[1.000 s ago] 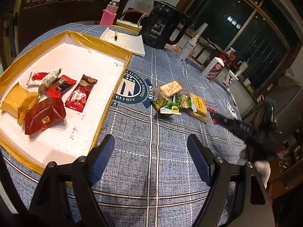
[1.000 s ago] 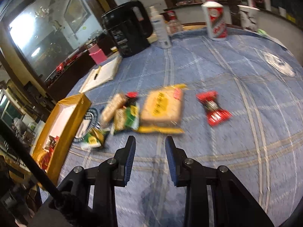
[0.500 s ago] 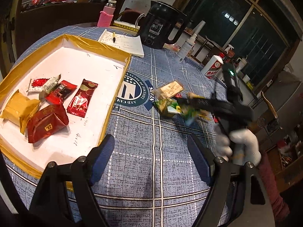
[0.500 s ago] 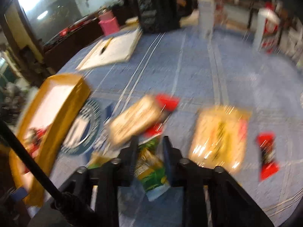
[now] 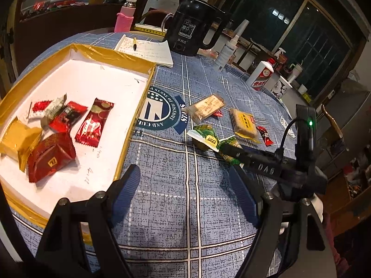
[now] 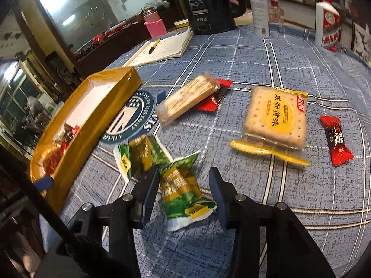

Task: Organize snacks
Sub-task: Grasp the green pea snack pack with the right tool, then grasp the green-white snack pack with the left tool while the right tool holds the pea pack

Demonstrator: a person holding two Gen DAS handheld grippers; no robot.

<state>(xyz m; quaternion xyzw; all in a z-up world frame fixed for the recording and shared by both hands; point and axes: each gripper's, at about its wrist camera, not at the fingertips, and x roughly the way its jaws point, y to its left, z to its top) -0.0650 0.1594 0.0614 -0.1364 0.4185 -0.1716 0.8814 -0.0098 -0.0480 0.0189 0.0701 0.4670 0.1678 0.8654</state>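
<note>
Two grippers over the blue tablecloth [image 5: 162, 176]: left gripper [image 5: 185, 192] hangs wide open, holding nothing; right gripper [image 6: 183, 194] is spread around a green snack [image 6: 183, 190], not pinching. Past it sit another green pack [image 6: 139, 157], crackers [image 6: 276, 120], then the gold tray [image 5: 111, 54]

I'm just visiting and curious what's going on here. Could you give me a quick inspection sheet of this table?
Surface: round table under a blue checked cloth.
Job's things: gold-edged tray holding several wrapped snacks; loose on the cloth are two green packets, a yellow cracker pack, a clear biscuit pack and a red candy.
Clutter: black kettle, notebook with pen, pink bottle, spray bottle.
Grippers: left tongs open, empty; right tongs open around one green packet.
Cables: black lead on the right tool.
Surroundings: dark windows, cabinet.
</note>
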